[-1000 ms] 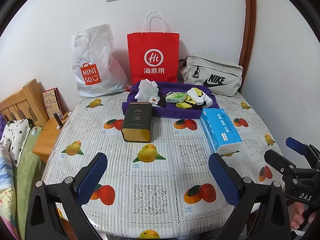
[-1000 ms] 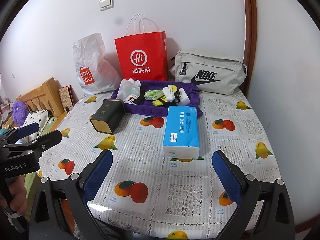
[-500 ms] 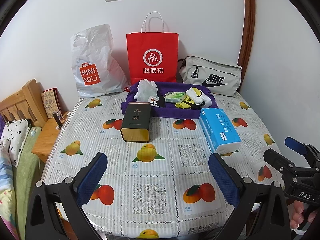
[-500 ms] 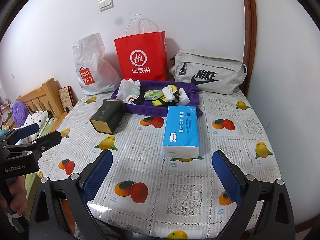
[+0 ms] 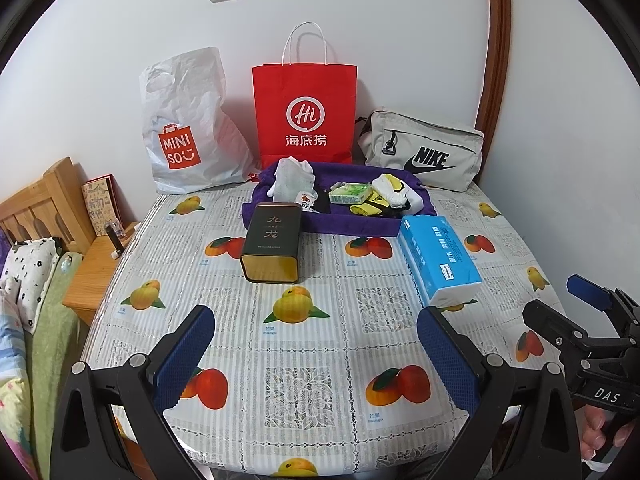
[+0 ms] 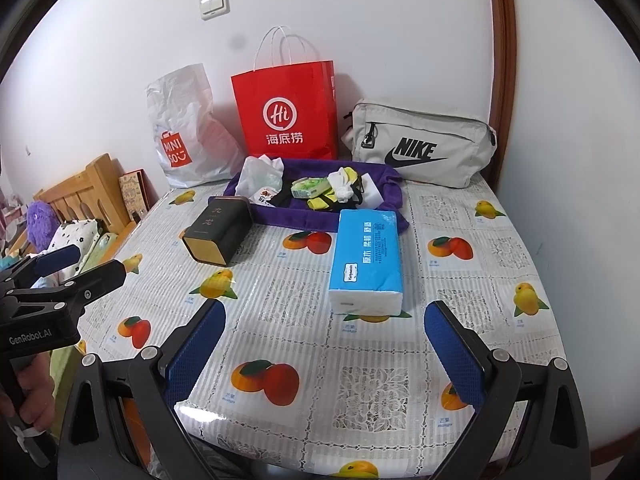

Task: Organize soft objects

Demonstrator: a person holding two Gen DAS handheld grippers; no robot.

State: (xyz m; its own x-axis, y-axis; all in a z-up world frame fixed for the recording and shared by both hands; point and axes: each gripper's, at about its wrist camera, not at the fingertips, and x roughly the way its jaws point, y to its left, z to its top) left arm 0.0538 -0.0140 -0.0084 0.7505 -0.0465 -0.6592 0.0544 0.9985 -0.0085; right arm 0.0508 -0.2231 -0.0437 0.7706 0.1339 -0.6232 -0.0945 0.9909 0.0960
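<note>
A purple cloth tray (image 5: 280, 219) (image 6: 280, 216) at the table's far side holds a white plastic bag (image 5: 290, 179) (image 6: 256, 174), a green tissue pack (image 5: 349, 193) (image 6: 308, 188) and yellow-and-white socks (image 5: 390, 196) (image 6: 340, 188). A blue tissue pack (image 5: 440, 260) (image 6: 366, 254) lies in front of the tray on the right. My left gripper (image 5: 316, 356) hovers open over the near table edge, nothing between its pads. My right gripper (image 6: 324, 354) is open too, just short of the blue pack.
A dark tea tin (image 5: 273, 242) (image 6: 218, 234) lies left of the blue pack. Against the wall stand a white Miniso bag (image 5: 188, 128), a red paper bag (image 5: 306, 114) and a grey Nike pouch (image 5: 420, 154). A wooden nightstand (image 5: 100, 268) and bedding sit left of the table.
Both views have shifted very slightly. No object on the table has moved and both grippers stay open.
</note>
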